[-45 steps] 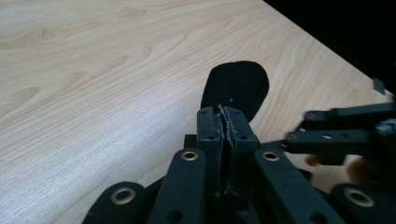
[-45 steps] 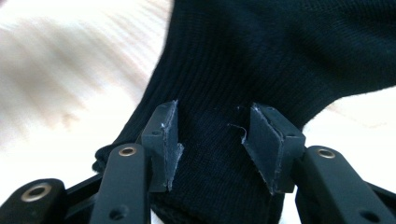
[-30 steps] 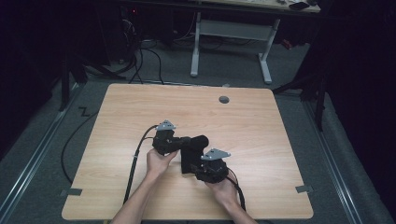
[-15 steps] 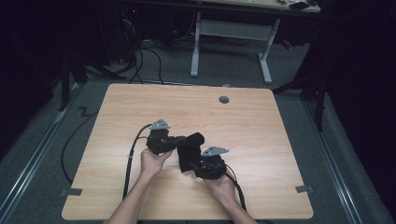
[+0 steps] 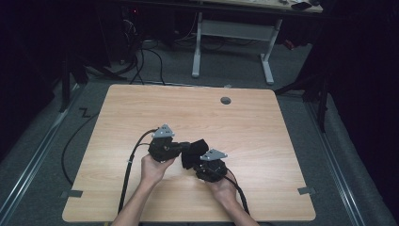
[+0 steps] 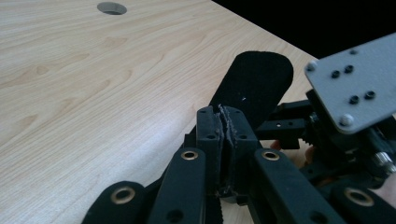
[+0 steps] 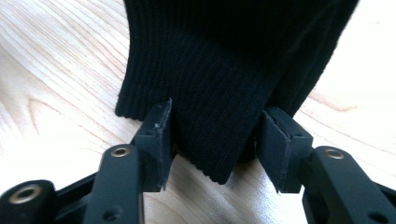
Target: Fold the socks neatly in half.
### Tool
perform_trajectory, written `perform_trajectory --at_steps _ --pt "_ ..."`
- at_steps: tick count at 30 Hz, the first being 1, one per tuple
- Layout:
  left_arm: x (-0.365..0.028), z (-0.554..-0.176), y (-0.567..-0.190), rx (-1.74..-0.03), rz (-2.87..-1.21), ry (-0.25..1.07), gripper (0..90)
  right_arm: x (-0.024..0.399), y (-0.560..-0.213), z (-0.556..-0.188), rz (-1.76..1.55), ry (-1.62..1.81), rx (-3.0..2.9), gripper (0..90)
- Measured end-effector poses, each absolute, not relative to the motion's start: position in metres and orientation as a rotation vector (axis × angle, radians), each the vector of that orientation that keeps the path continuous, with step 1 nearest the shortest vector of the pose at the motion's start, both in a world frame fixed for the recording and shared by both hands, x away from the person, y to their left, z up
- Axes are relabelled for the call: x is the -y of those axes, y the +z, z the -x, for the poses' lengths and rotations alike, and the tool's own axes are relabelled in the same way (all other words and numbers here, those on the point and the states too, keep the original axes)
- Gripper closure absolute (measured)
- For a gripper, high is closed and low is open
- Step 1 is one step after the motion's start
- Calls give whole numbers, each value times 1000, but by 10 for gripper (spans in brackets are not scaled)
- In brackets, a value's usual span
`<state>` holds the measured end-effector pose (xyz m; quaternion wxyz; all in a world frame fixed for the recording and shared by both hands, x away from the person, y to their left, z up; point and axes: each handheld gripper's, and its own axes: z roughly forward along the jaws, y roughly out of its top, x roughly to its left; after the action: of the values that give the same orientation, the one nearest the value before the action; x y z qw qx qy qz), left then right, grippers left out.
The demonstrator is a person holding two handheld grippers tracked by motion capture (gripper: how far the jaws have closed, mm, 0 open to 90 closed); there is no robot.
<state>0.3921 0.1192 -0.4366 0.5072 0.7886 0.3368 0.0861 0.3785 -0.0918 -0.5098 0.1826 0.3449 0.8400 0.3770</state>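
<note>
Black ribbed cloth [image 5: 195, 151] is held between the two tools above the tabletop [image 5: 141, 108], near the middle of its near edge. The left hand-held gripper [image 6: 227, 135] is clenched tight on a thin bit of it. The right hand-held gripper [image 7: 214, 135] has just been closing, its jaws flanking a thick fold.

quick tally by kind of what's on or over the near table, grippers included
black ribbed knit fabric piece: 1
hand-held grippers: 2, the left gripper and the right gripper
round hole in the tabletop: 1
wooden table: 1
total: 5
</note>
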Motion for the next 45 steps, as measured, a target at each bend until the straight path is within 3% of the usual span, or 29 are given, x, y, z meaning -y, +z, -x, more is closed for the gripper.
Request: perform_trajectory --at_steps 13,24,34,38,39,45 --pt "-114 -387 -455 -841 -1929 260 861 91 -508 -384 -1035 1077 -2365 502" --pt "-108 -394 -481 -892 -1964 224 854 93 -507 -388 -1079 1093 -2356 462" --pt "-104 -398 -487 -904 -1961 266 840 108 -489 -384 -1104 1100 -2358 454" --pt "-105 -398 -488 -892 -1966 276 840 124 -473 -375 -1066 1142 -2337 526" --pt "-104 -397 -489 -889 -1967 278 840 131 -462 -371 -1045 1187 -2323 594" --pt "-104 -397 -488 -886 -1972 284 838 133 -433 -373 -1008 1296 -2292 675"
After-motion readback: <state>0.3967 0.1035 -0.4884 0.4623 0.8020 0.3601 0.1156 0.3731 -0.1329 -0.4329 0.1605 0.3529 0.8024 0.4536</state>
